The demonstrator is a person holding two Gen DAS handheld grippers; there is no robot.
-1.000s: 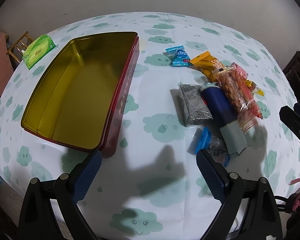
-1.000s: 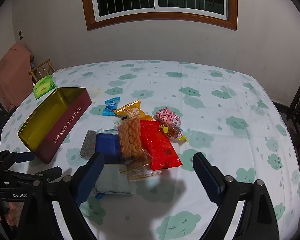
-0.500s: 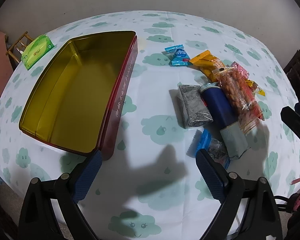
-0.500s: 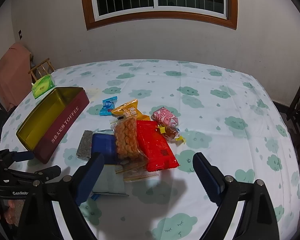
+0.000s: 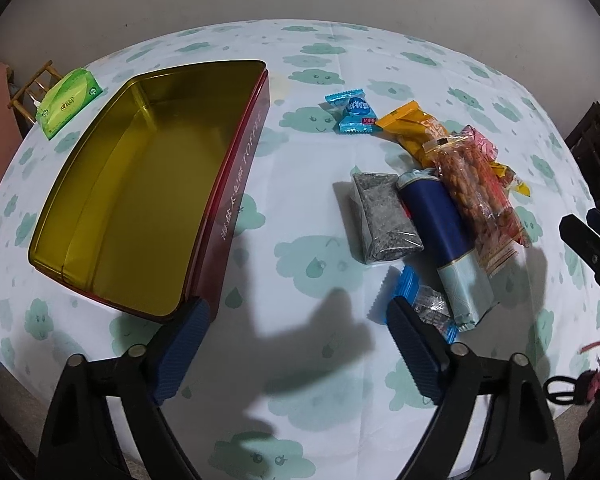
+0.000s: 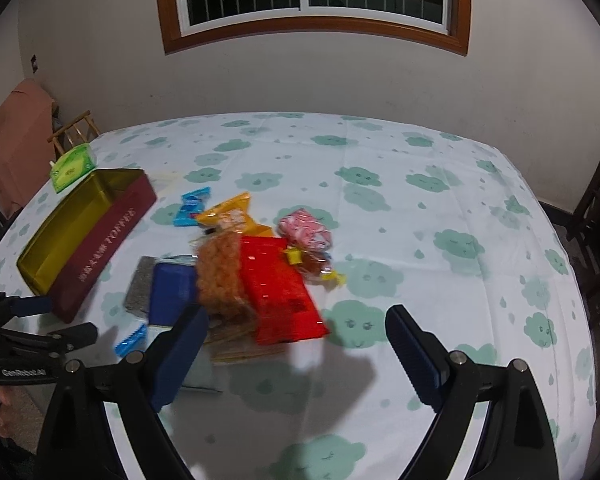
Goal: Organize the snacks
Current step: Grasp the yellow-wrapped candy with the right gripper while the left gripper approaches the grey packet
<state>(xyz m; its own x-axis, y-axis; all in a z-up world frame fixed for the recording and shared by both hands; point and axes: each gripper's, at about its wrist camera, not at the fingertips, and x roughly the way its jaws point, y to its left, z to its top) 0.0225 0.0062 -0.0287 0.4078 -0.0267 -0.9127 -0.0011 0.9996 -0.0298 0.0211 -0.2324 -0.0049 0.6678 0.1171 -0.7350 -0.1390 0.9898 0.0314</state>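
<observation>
Left hand-held gripper, jaws just narrowing yet empty, hovers between tin and snacks; right hand-held gripper gapes empty.

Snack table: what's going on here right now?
A person holds a hand-held gripper in each hand over a table of snacks. The tin lies open with nothing in it, and the snack pile sits beside it, untouched. The left hand-held gripper hovers by the tin's near corner; its jaws have just been closing with nothing between them. The right hand-held gripper hangs open over the pile.
</observation>
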